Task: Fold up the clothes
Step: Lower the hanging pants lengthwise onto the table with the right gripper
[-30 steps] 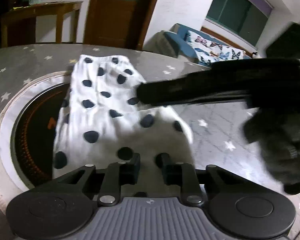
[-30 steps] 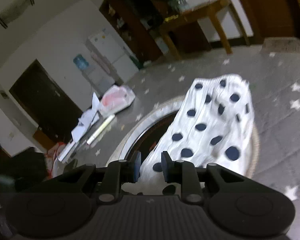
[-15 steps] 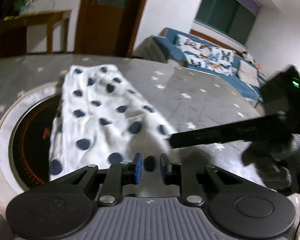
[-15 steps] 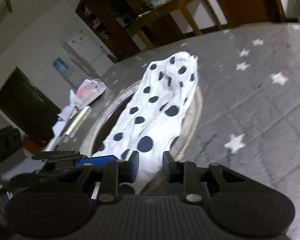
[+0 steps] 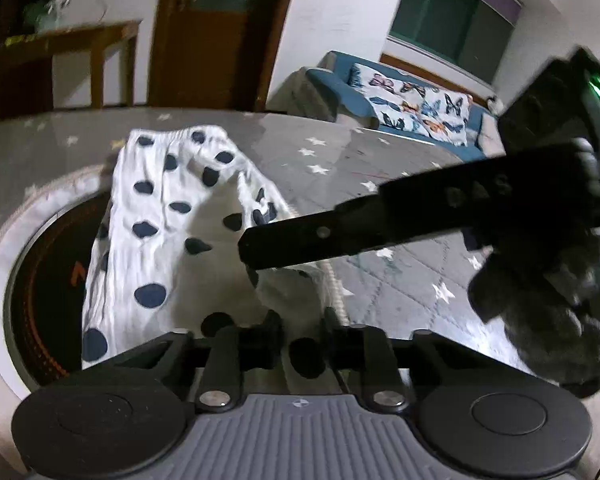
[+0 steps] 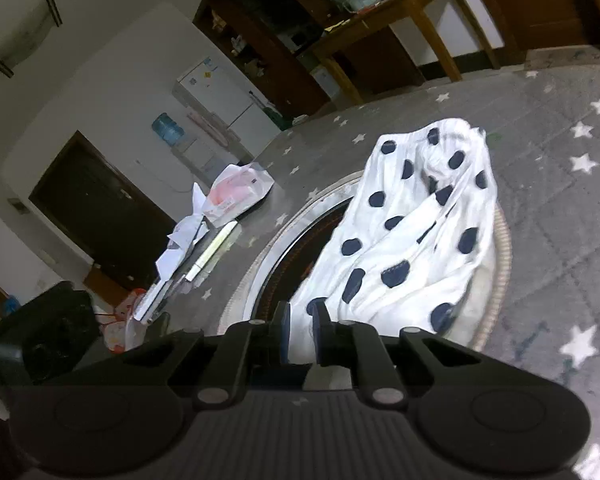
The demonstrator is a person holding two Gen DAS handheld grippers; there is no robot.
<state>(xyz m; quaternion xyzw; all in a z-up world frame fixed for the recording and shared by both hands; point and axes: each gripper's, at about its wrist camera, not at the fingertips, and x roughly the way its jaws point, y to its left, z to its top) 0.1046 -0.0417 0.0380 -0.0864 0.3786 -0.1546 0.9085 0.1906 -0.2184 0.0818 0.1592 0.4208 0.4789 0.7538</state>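
White crinkled cloth (image 6: 412,240) with dark blue dots lies bunched over the round black glass plate (image 5: 40,280) set in the table (image 6: 560,216), whose grey top bears white stars. Right claw (image 6: 300,328) is narrow, pinching the cloth's near edge. Left claw (image 5: 296,340) has a modest gap with cloth between its fingers; whether it grips, I cannot tell.
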